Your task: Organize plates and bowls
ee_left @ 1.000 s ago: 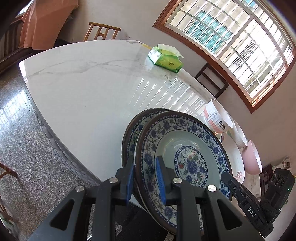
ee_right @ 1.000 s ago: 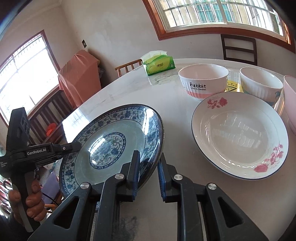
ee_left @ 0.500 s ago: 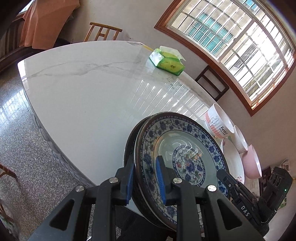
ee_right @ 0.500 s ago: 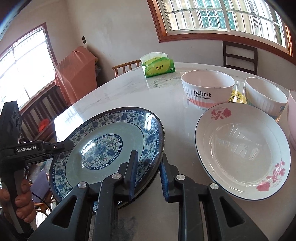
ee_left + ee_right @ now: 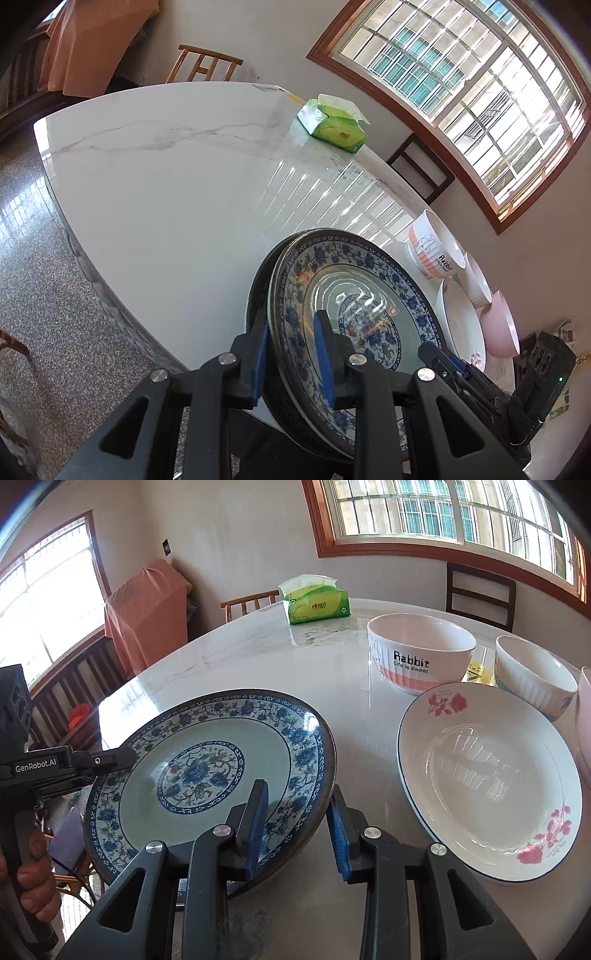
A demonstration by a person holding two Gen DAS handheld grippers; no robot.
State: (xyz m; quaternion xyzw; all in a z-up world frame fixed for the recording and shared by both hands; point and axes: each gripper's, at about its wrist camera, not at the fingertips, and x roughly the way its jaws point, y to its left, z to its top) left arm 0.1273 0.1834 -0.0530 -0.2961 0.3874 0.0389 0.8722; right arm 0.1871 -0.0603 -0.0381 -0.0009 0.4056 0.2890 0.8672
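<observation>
A blue floral plate [image 5: 207,771] sits at the near left edge of the marble table [image 5: 258,664], atop a second dark-rimmed plate [image 5: 258,295]. My left gripper [image 5: 290,358] straddles the rim of the plates with its jaws apart. My right gripper [image 5: 297,830] straddles the opposite rim, jaws spread wide and not pressing. A white plate with red roses [image 5: 491,786] lies to the right. Behind it stand a "Rabbit" bowl [image 5: 421,653], a white ribbed bowl [image 5: 532,675] and a pink bowl [image 5: 500,328].
A green tissue pack [image 5: 316,603] sits at the far side of the table. Wooden chairs [image 5: 480,590] stand around it. The table's left half [image 5: 166,184] is bare marble. Granite floor [image 5: 37,295] lies below the near edge.
The blue plate has come down from a tilt to lie flatter on the table. My right gripper's jaws have opened wider around its rim. The left jaws have also eased apart.
</observation>
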